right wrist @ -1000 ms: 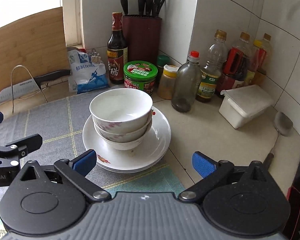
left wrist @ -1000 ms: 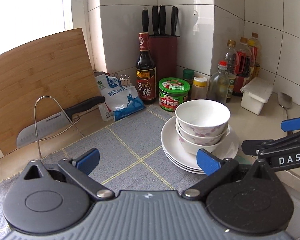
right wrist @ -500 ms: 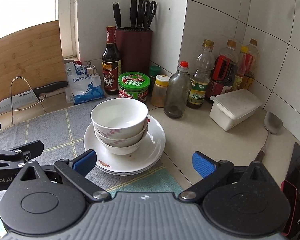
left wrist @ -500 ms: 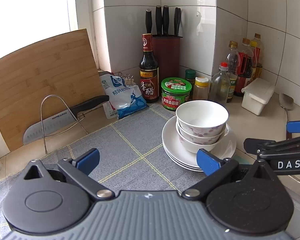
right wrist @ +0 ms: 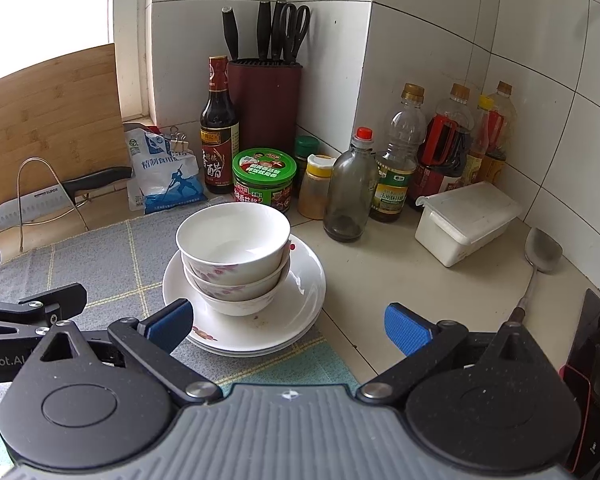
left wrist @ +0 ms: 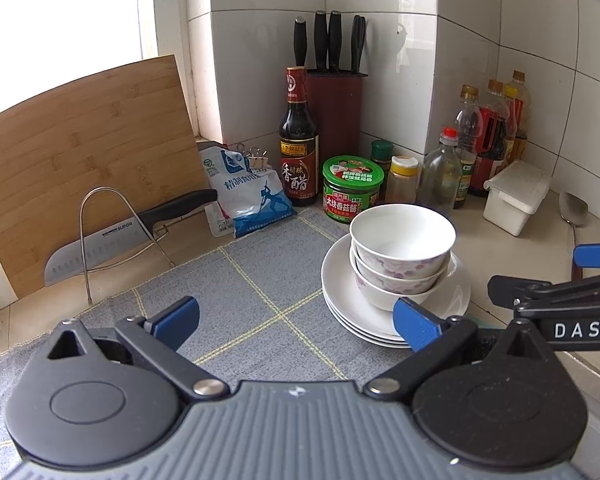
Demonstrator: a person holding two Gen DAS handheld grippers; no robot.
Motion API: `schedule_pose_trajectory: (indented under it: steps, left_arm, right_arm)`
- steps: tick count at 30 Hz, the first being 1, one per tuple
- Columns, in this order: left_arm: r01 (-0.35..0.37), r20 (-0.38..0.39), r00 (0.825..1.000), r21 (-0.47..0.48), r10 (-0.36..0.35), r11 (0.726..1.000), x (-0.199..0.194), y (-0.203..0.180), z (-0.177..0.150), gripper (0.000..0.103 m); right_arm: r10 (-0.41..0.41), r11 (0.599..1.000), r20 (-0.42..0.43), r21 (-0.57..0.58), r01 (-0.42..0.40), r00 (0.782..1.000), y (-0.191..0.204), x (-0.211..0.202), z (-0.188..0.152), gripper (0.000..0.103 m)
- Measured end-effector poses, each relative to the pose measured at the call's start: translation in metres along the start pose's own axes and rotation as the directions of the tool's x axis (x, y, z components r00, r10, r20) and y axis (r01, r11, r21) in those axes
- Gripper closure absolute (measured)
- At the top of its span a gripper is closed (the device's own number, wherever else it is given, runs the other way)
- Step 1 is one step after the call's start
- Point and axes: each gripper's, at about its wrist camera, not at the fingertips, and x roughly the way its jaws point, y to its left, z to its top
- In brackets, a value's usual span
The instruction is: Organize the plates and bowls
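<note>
A home kitchen corner: white tiled walls (right wrist: 440, 40) meet behind a dark red knife block (right wrist: 266, 96) holding black-handled knives, a row of sauce and oil bottles (right wrist: 440, 148), a leaning bamboo cutting board (left wrist: 84, 152), and stacked white porcelain bowls (right wrist: 234, 258) on white plates (right wrist: 300, 304).

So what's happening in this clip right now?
Nothing is being held. The left gripper and right gripper both hang open just short of the dishes. Three nested bowls sit on a stack of white plates, partly on the grey mat, with condiment bottles behind. Sorting has not started.
</note>
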Motion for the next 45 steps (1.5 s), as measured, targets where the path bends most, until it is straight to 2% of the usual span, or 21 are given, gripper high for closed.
schedule_pose_trajectory:
  steps: [45]
  left_arm:
    - [0.013, -0.008, 1.000, -0.010, -0.013, 1.000, -0.0011, -0.0030, 0.0032, 0.001]
  right_arm:
    - [-0.014, 1.000, 0.008, -0.004, 0.014, 1.000, -0.0022, -0.0020, 0.0015, 0.000]
